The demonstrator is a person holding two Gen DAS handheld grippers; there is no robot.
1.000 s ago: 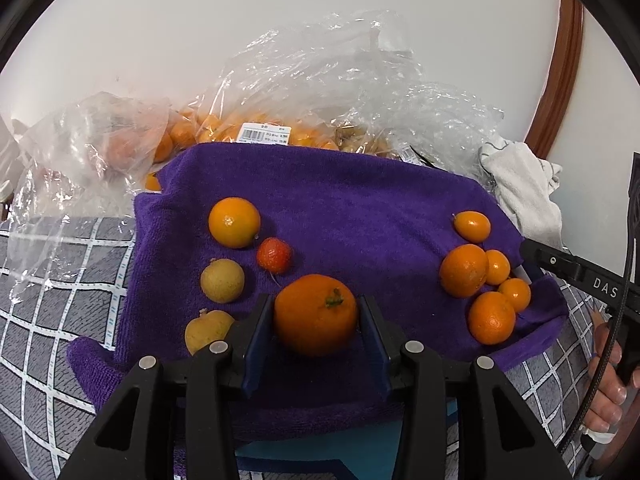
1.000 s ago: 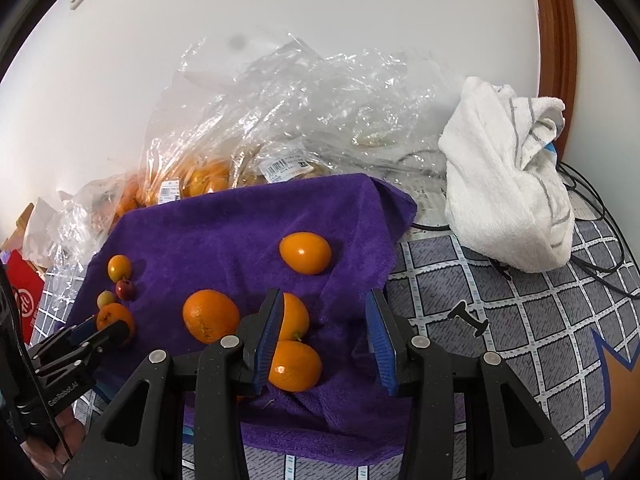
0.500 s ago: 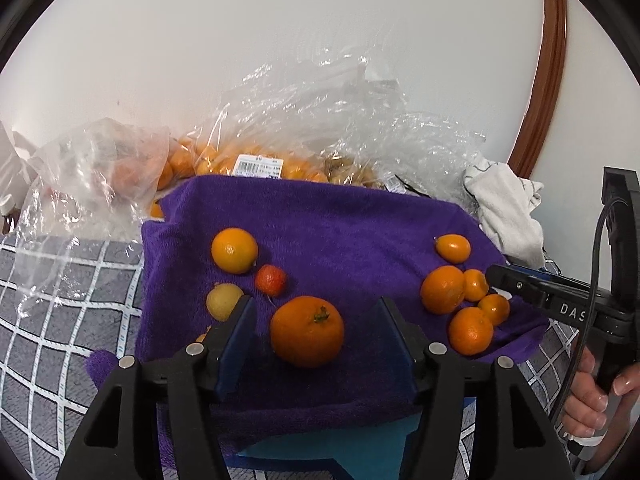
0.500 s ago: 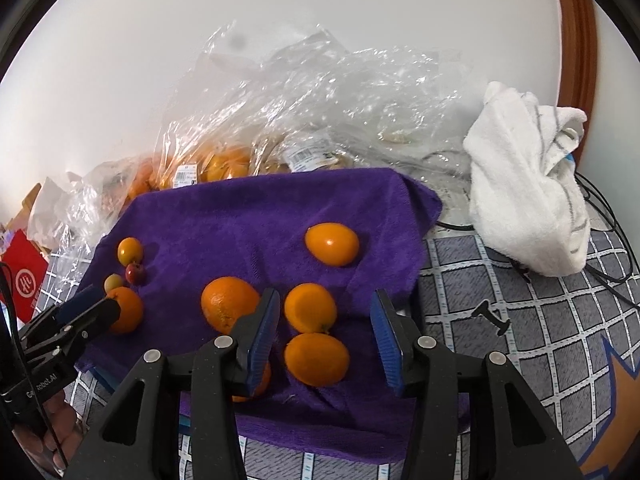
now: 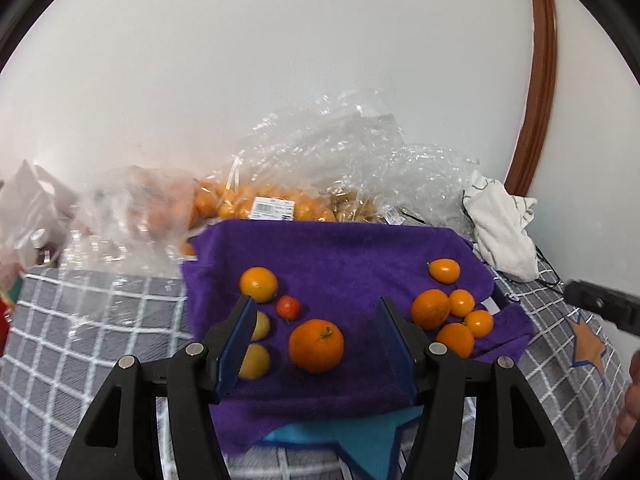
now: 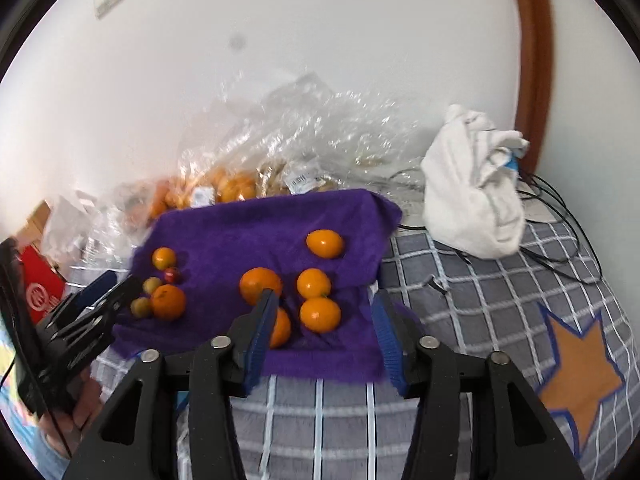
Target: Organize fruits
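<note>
A purple towel (image 5: pixel 352 248) bears the fruit. My left gripper (image 5: pixel 315 308) stands open above its near edge. A large orange (image 5: pixel 316 345) lies on the towel between the jaws, untouched. To its left are an orange (image 5: pixel 258 284), a small red fruit (image 5: pixel 288 307) and two yellowish fruits (image 5: pixel 260 326). On the right, several small oranges (image 5: pixel 430 308) cluster. The jaws of my right gripper (image 6: pixel 325 300) are opening, hovering over that cluster (image 6: pixel 320 314) without pressing on any fruit. A lone orange (image 6: pixel 325 243) lies farther back. The left gripper (image 6: pixel 120 282) shows at the towel's left.
Clear plastic bags of oranges (image 5: pixel 280 204) pile against the wall behind the towel. A crumpled white cloth (image 6: pixel 472 208) and black cables (image 6: pixel 560 208) lie at the back right. A red box (image 6: pixel 42 284) stands at the left. The grey checked blanket (image 6: pixel 480 320) carries an orange star (image 6: pixel 576 356).
My left gripper let go of the large orange, opened wide, then rose and drew back. The right jaws widened and pulled back and up from the small oranges.
</note>
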